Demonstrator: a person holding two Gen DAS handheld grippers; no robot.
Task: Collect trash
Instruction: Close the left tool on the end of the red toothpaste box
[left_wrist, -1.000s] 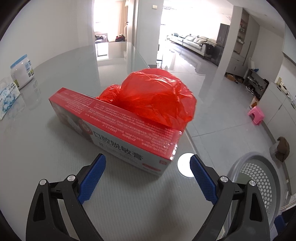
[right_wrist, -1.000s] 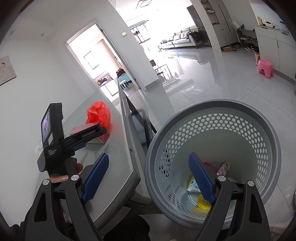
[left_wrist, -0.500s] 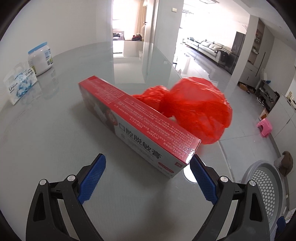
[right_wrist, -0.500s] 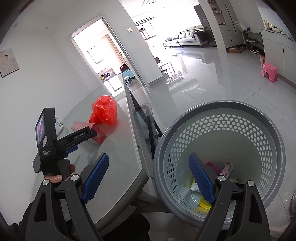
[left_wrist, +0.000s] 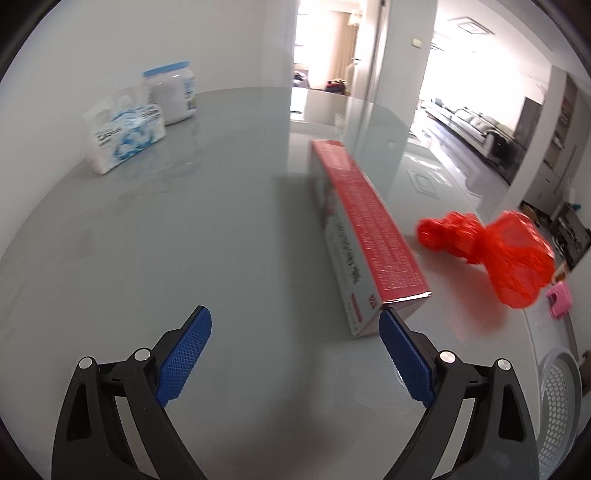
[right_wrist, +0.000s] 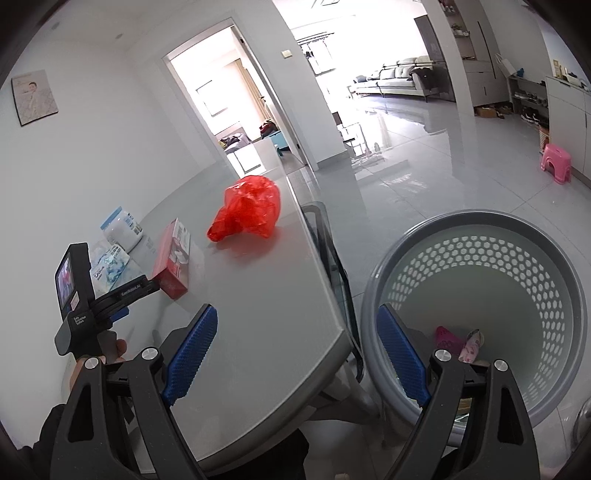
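The long red-and-white cardboard box (left_wrist: 364, 236) lies on the grey glass tabletop (left_wrist: 184, 240), light, stiff, slippery. My left gripper (left_wrist: 293, 354) gapes, empty, beside its near end; I'd pinch across its narrow sides.

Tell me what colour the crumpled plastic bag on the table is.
Red, clearest in the right wrist view.

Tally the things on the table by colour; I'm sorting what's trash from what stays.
Red: 2, the box and the plastic bag
White and blue: 2, the tissue pack and the jar
Total: 4
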